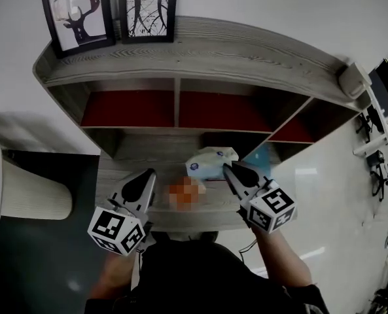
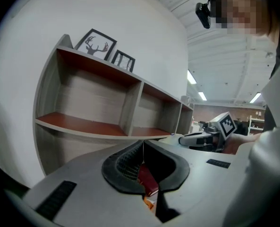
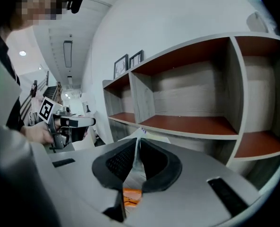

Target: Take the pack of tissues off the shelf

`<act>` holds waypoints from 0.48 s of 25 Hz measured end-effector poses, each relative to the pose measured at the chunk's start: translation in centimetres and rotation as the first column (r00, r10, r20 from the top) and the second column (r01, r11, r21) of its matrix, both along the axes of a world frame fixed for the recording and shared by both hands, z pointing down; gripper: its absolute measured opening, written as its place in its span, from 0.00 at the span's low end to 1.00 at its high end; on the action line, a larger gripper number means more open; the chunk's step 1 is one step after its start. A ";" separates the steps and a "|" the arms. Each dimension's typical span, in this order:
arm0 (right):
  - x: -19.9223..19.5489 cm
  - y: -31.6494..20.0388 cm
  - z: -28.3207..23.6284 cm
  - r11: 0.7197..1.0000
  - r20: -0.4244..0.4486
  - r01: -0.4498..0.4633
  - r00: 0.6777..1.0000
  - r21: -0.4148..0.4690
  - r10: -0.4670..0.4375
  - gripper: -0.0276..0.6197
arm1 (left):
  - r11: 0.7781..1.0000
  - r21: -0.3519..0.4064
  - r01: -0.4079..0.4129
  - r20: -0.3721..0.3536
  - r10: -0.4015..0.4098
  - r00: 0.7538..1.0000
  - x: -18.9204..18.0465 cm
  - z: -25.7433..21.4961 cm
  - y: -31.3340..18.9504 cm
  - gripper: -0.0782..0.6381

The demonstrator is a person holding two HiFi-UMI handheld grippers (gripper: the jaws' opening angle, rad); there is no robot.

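Note:
The tissue pack [image 1: 210,162], white with blue print, hangs just in front of the shelf unit [image 1: 200,61], above its lower wooden ledge [image 1: 148,150]. My right gripper [image 1: 228,170] is shut on the pack's right edge. In the right gripper view a thin white fold of the wrapper [image 3: 137,148] is pinched between the closed jaws of the right gripper [image 3: 137,141]. My left gripper [image 1: 150,174] is to the left of the pack, apart from it. In the left gripper view the left gripper [image 2: 143,144] has its jaws together with nothing between them.
Two framed pictures [image 1: 79,15] [image 1: 148,8] stand on the shelf's top. The red-floored compartments [image 1: 131,108] look bare. An orange thing [image 1: 186,192] lies on the ledge between the grippers. A white round object [image 1: 30,188] stands at the left; pale floor [image 1: 324,195] lies at the right.

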State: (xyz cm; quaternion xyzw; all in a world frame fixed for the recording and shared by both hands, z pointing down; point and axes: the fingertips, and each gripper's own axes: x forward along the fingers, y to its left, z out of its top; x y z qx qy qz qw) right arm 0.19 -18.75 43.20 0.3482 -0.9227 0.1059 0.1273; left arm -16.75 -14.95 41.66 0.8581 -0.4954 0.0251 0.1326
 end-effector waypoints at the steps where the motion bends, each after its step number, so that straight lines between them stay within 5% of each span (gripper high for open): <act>1: 0.9 0.0 0.2 1.000 0.001 -0.014 1.000 -0.004 0.014 0.09 | 1.000 -0.003 -0.009 -0.001 0.009 1.000 0.6 0.0 -0.2 0.13; 12: 9.6 1.9 5.7 0.989 0.014 -0.124 0.992 -0.086 0.125 0.09 | 0.994 -0.042 -0.105 0.002 0.105 0.994 6.7 1.2 -1.1 0.13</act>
